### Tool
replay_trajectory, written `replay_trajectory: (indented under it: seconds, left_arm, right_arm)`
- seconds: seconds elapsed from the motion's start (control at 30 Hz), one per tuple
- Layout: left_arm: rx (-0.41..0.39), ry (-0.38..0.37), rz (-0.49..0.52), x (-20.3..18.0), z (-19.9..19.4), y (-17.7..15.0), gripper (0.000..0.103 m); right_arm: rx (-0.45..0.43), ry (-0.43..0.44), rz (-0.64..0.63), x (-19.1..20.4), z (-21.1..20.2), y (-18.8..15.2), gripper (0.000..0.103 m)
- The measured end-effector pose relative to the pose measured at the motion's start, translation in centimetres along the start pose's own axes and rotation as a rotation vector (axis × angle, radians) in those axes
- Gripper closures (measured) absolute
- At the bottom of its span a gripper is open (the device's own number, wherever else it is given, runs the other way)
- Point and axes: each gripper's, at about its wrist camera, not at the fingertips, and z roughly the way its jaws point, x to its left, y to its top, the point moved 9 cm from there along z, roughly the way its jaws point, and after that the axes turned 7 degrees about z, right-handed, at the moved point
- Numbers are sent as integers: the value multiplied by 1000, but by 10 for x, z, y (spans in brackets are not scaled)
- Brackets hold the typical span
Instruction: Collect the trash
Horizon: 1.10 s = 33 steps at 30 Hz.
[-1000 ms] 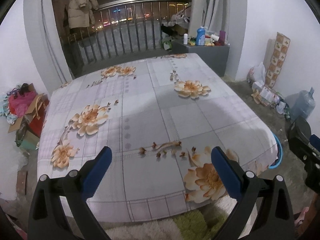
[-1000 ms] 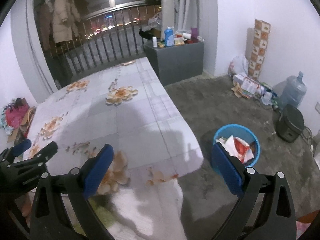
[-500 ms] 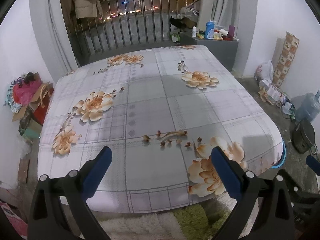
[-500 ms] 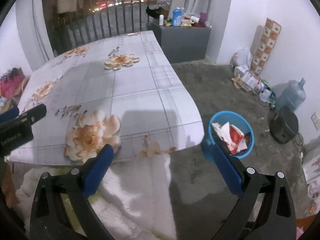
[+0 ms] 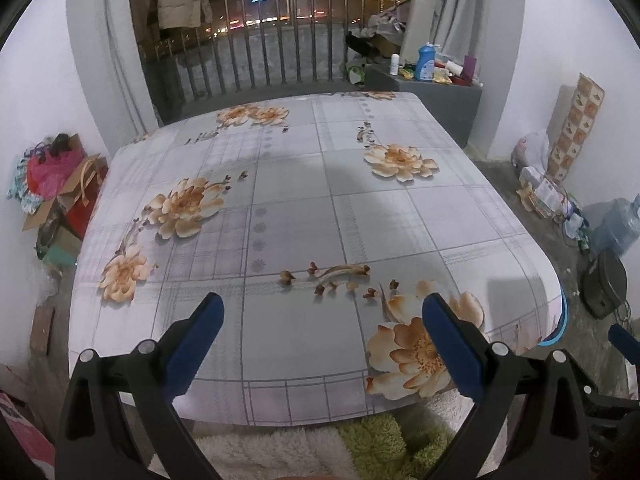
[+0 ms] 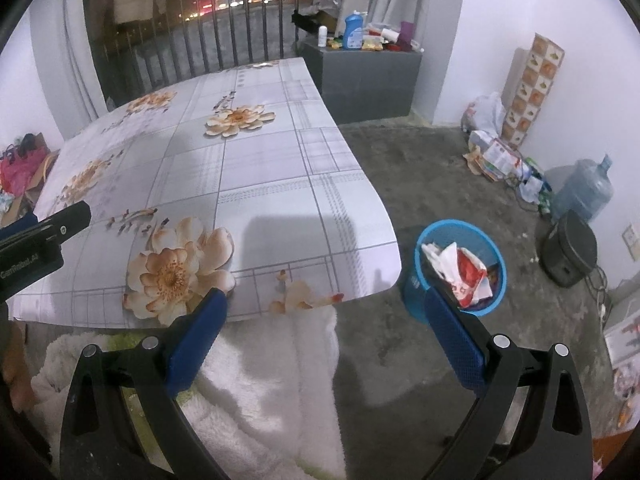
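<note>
Left wrist view: the left gripper [image 5: 320, 316] is spread wide and holds nothing. Ahead of its fingers lies the table [image 5: 296, 216], covered by a flowered cloth, and no loose trash shows anywhere on it. Off to the gripper's right, past the table's corner, only a thin blue arc of the bin [image 5: 562, 320] peeks out. Beyond that, on the floor by the wall, sits a heap of papers [image 5: 544, 192], with a water jug [image 5: 618, 226] further right. Below the fingers a white and green rug [image 5: 360, 440] shows under the table's near edge.

Right wrist view: the right gripper [image 6: 322, 324] is also wide apart and empty. Just beyond its right finger stands the bin [image 6: 460, 266], on the floor beside the table's corner, and it already holds crumpled white and red wrappers [image 6: 460, 268]. To the gripper's left the table [image 6: 240, 168] is again bare of litter. The left gripper's [image 6: 36, 236] black body pokes in at the far left edge.

Judging from this, the table part of the job looks done: the trash is in the bin and neither tool carries anything. What may be left is the floor heap by the far wall, though at this distance it is hard to say whether that is rubbish or stored things.
</note>
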Motion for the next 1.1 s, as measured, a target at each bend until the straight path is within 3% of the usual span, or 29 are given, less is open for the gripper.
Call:
replay_trajectory:
  seconds: [0.47,1.1]
  left_arm:
    - [-4,-10,-26,6,-2,-2,6]
    - [9,-58,38,-14,0,-5,6]
  right_arm:
    - [-15,-8,-3,0,-2,2,8]
    - [26,-48,15,-10,4,-8,8]
